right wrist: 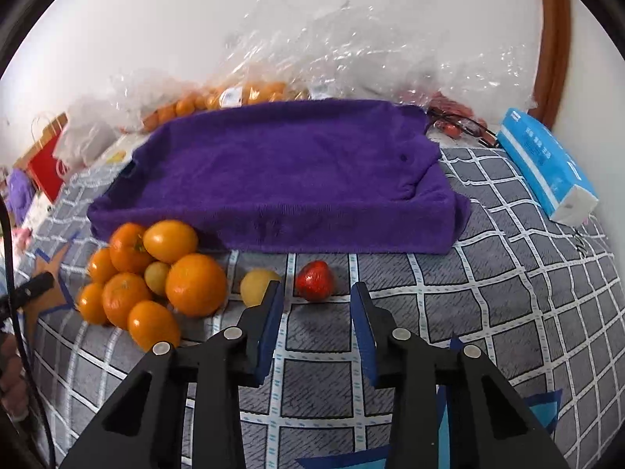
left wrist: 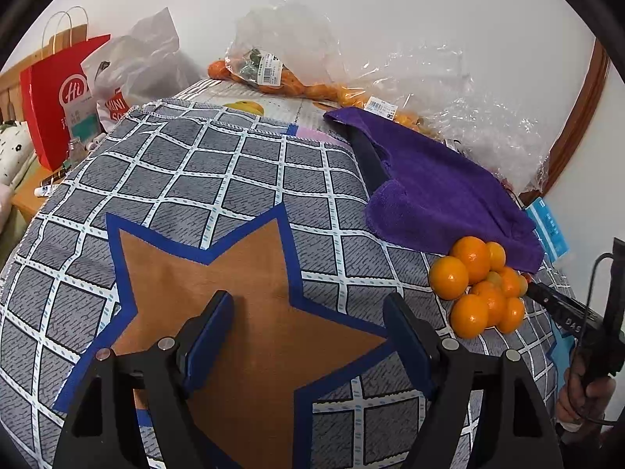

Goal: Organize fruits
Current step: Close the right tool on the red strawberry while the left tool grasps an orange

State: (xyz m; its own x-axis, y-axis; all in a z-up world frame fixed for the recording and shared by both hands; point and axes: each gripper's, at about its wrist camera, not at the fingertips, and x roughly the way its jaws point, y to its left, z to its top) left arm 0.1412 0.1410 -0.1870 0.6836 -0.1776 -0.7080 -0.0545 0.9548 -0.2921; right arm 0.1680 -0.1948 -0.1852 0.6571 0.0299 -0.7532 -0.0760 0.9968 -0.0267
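Both grippers are empty: the left gripper gapes wide over a brown star patch, the right gripper stands narrower, unclenched, just short of a red strawberry beside the orange pile.

— What are the grippers built like?
— Both the left gripper and the right gripper have matte black angular arms with triangular cut-outs, round silver screw heads at the joints, and flat blue pads on the fingers.
— Any wiring?
— A thin black cable loops beside the black handle held by a hand.
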